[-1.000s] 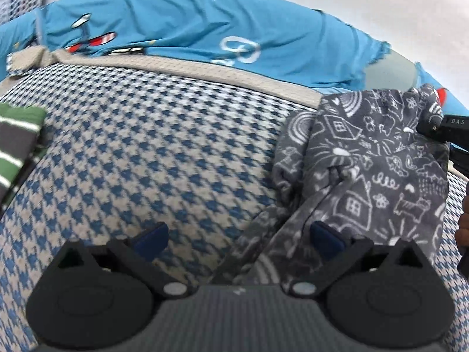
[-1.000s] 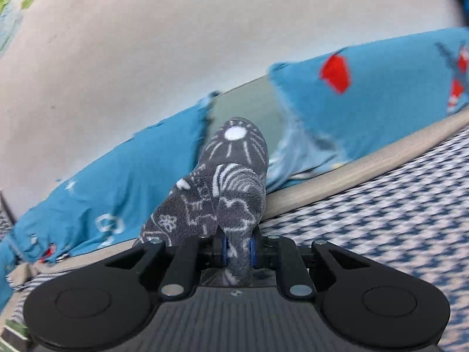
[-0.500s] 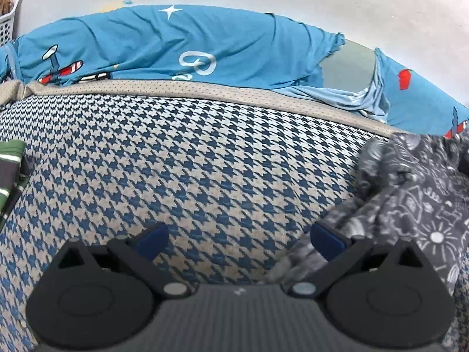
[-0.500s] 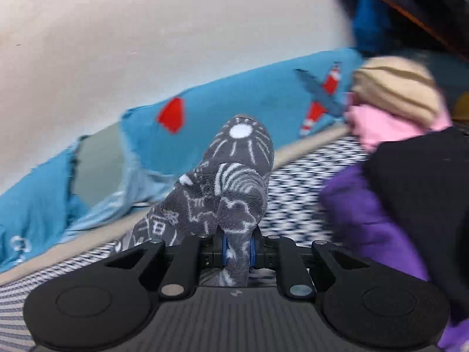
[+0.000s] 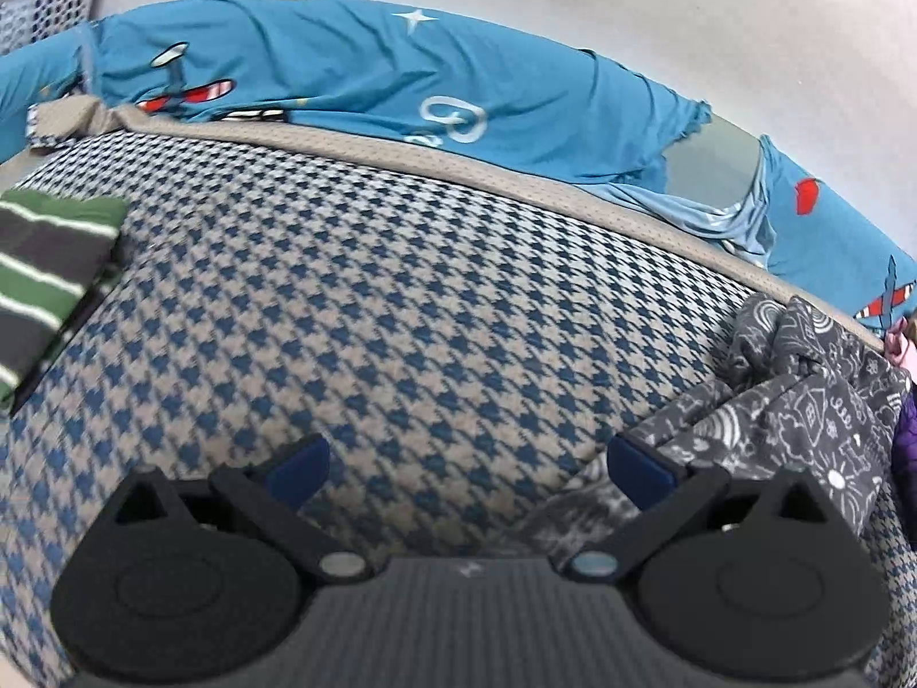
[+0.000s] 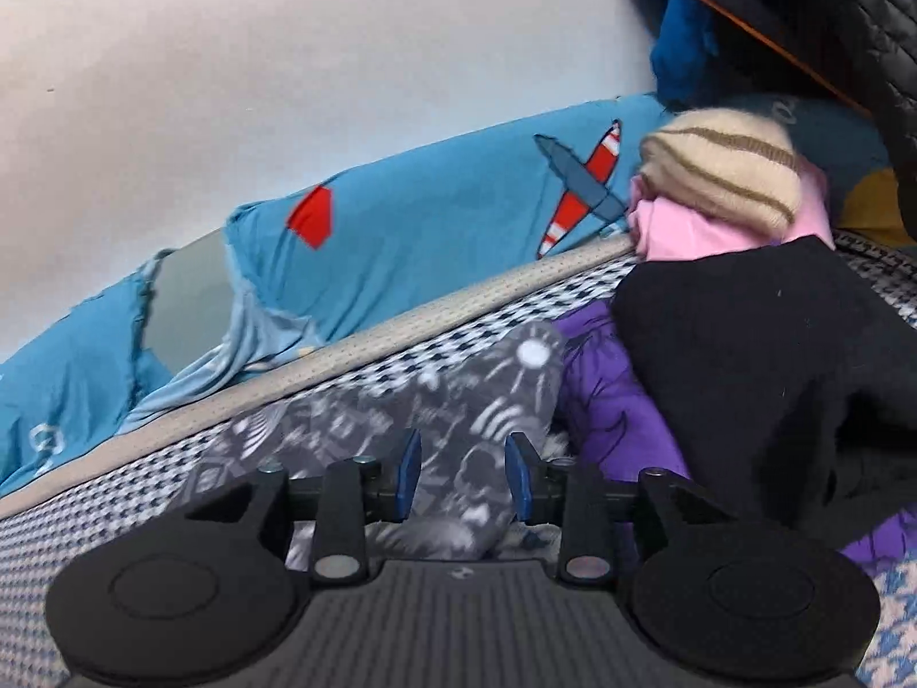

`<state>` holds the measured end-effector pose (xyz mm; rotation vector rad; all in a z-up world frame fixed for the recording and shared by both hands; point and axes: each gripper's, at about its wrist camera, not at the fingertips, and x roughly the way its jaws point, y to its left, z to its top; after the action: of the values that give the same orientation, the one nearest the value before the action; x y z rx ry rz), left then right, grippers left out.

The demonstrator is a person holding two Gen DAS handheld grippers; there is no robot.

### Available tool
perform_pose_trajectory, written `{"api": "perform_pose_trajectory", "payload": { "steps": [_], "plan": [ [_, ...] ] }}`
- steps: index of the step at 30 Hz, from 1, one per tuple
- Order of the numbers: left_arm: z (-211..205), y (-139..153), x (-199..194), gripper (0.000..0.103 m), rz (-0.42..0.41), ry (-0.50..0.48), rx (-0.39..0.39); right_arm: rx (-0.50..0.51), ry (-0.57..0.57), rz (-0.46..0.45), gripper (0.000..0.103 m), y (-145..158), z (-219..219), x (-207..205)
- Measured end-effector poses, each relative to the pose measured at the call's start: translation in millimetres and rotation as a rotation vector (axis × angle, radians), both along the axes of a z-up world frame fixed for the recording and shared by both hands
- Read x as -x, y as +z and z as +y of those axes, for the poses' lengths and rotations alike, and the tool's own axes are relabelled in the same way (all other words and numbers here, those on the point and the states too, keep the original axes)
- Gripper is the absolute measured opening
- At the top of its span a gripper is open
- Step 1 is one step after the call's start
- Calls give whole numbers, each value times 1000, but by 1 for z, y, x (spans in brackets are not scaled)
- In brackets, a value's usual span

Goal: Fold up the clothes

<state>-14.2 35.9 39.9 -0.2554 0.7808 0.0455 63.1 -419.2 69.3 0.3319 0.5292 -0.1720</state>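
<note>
I am holding my left gripper (image 5: 467, 467) wide open at lower centre; my right gripper (image 6: 461, 476) is gaping around the grey doodle-print fleece garment (image 6: 487, 401); no legible writing.

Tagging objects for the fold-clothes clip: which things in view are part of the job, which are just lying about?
In the job:
- grey patterned garment
- right gripper, open around it
- left gripper, open, empty
- houndstooth surface

Lying about:
- blue aeroplane sheet
- striped folded garment
- white basket
- black garment
- purple garment
- pink garment
- beige striped knit
</note>
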Motion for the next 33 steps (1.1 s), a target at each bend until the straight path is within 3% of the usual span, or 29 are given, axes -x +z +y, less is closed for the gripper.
{"api": "perform_pose_trajectory", "payload": {
  "steps": [21,33],
  "plan": [
    [4,-12,36,103,33,4,32,-27,483,35,39,-19,122,84],
    [12,-21,37,103,64,59,39,-9,826,20,41,-21,196,133]
  ]
}}
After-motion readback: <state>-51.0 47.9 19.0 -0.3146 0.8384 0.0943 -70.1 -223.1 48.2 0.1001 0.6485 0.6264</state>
